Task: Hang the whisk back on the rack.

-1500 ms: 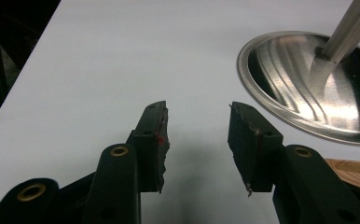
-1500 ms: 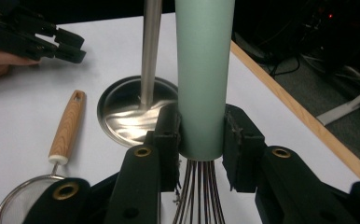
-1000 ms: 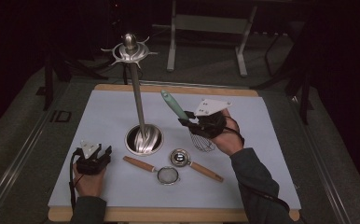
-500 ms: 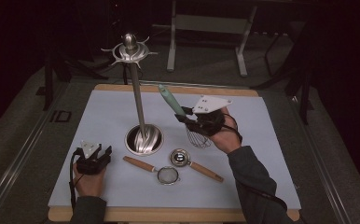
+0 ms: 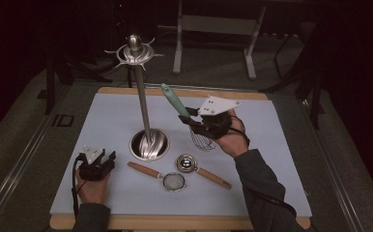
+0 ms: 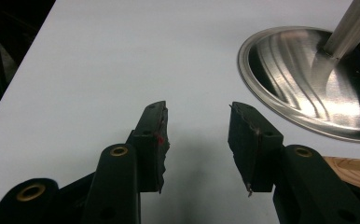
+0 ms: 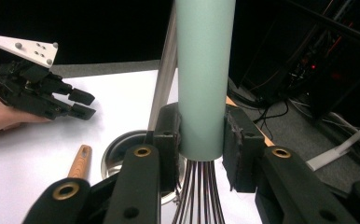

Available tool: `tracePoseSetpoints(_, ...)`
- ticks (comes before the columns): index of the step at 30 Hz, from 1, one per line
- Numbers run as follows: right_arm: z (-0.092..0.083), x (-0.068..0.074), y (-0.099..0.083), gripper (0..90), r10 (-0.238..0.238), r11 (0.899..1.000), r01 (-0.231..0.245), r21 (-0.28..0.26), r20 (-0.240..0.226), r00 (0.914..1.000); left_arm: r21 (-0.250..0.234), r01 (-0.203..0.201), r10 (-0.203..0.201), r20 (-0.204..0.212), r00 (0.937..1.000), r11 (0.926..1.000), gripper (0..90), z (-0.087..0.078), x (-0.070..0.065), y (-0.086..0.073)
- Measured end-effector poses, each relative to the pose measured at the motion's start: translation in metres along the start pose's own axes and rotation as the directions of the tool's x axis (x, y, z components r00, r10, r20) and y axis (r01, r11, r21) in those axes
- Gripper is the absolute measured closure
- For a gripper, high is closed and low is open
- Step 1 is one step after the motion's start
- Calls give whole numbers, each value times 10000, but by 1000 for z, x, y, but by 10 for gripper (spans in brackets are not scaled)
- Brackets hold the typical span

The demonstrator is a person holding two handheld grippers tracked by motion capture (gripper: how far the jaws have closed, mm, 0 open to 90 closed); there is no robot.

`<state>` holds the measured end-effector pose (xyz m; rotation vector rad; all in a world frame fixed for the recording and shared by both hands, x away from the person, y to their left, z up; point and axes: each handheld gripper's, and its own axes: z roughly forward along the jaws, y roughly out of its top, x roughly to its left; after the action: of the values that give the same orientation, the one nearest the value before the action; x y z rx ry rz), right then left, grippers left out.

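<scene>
On the white mat (image 5: 102, 193) that covers the table, near its middle, a tall steel stand (image 5: 141, 96) rises from a round, shiny base (image 5: 149, 144), with curved hooks at its top. Just right of that pole, the right gripper (image 5: 192, 119) holds a whisk (image 5: 184, 116) above the mat, well clear of the surface. Its jaws pinch the mint-green handle (image 7: 205, 74) at the lower end, right where the wires (image 7: 197, 196) begin; the right gripper view shows both pads pressed flat against the handle's sides. The whisk is tilted, with the handle pointing up and toward the far left corner and the wire bulb hanging below the person's right hand (image 5: 233, 135).

Near the left edge, toward the near side of the mat, the left gripper (image 5: 108, 159) rests low in the person's left hand (image 5: 90, 186). Its jaws stand spread apart with only bare mat between them, and they point toward the stand's base, which lies close by but apart from them.

Between the base and the near edge lie two wooden-handled tools: a small mesh strainer (image 5: 160, 176) and, just to its right, a round steel scoop (image 5: 199, 168). Their heads lie close together, and their handles angle away to the left and the right.
</scene>
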<state>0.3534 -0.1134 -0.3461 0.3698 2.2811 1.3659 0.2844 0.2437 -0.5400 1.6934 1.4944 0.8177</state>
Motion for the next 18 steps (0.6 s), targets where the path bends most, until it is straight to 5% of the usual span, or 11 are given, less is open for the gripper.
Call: tracePoseSetpoints(18,-5,2,20,691,-153,9985,154,-523,25,9999,-4,27,-27,-2,10000,10000,575,0,0,0)
